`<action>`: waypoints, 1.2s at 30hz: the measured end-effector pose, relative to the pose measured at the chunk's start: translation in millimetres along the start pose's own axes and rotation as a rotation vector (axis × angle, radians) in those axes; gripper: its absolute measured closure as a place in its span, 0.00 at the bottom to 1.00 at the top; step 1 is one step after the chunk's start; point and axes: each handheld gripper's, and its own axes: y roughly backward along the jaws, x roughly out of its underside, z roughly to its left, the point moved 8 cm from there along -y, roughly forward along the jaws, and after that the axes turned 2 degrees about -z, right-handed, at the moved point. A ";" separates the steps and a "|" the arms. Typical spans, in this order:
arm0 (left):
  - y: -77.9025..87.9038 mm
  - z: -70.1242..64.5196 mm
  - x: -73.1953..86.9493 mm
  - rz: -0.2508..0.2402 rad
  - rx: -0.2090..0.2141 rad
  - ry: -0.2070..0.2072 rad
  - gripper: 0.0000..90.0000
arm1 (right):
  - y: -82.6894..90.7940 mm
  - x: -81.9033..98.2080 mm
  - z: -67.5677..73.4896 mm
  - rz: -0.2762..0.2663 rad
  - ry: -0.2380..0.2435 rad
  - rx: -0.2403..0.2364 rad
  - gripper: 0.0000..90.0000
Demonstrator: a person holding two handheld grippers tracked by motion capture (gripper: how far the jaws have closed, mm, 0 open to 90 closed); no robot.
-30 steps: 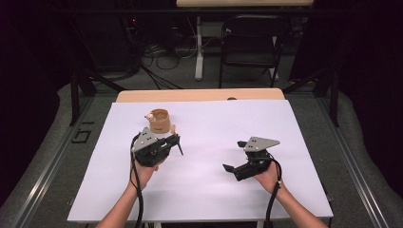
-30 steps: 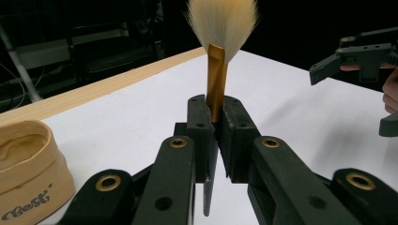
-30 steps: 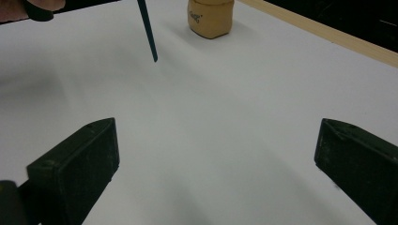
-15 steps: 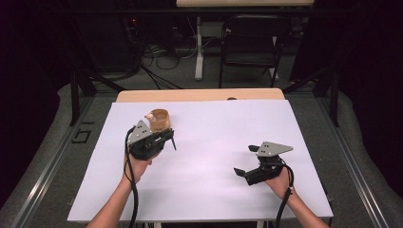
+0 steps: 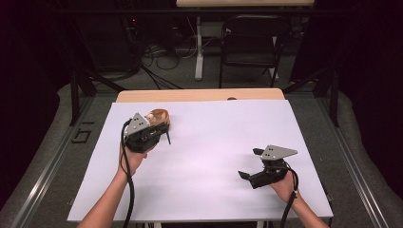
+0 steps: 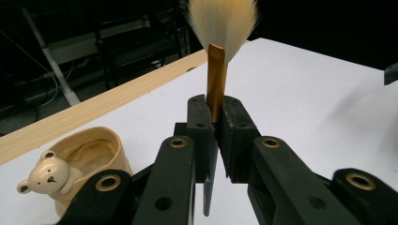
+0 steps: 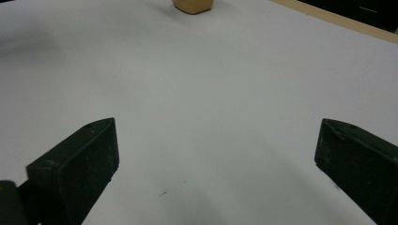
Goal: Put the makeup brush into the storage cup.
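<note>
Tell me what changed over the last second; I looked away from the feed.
The left tool, shut on the brush, moved up the table beside the bear cup. The right tool drew back toward the table's near right corner, jaws open and empty. Nothing was grasped or released. The cup stayed put.

Lighting, overhead and even: we find the white rectangular table sheet (image 5: 214,156) brightly lit, the surrounding room near black. Shadows: soft and faint, lying beneath each black two-jaw gripper. Glare: none; the sheet reads slightly bluish. Focus: we note the cream-bristled, gold-ferruled brush (image 6: 220,42) soft at its tips, and near jaws blurred in both gripper views. Overall resolution: modest, grainy.
</note>
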 end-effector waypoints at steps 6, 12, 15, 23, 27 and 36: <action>-1.6 8.9 -3.8 0.012 -0.014 -0.005 0.93 | 0.9 0.5 -1.1 0.000 0.001 0.005 0.00; -0.4 16.0 -9.1 0.012 -0.029 -0.009 0.93 | 2.4 0.9 -2.4 -0.006 -0.003 0.009 0.00; 0.1 19.1 -12.2 0.010 -0.034 -0.011 0.93 | 3.2 1.2 -2.5 -0.007 0.002 0.011 0.00; -0.2 24.0 -20.6 0.009 -0.042 -0.022 0.93 | 3.5 1.1 -2.4 -0.008 0.005 0.013 0.00; -1.5 26.7 -25.6 0.006 -0.047 -0.027 0.93 | 3.7 1.5 -3.2 -0.005 0.006 0.016 0.00; -5.0 37.5 -35.5 0.006 -0.068 -0.034 0.93 | 4.0 1.9 -4.9 -0.007 -0.003 0.020 0.00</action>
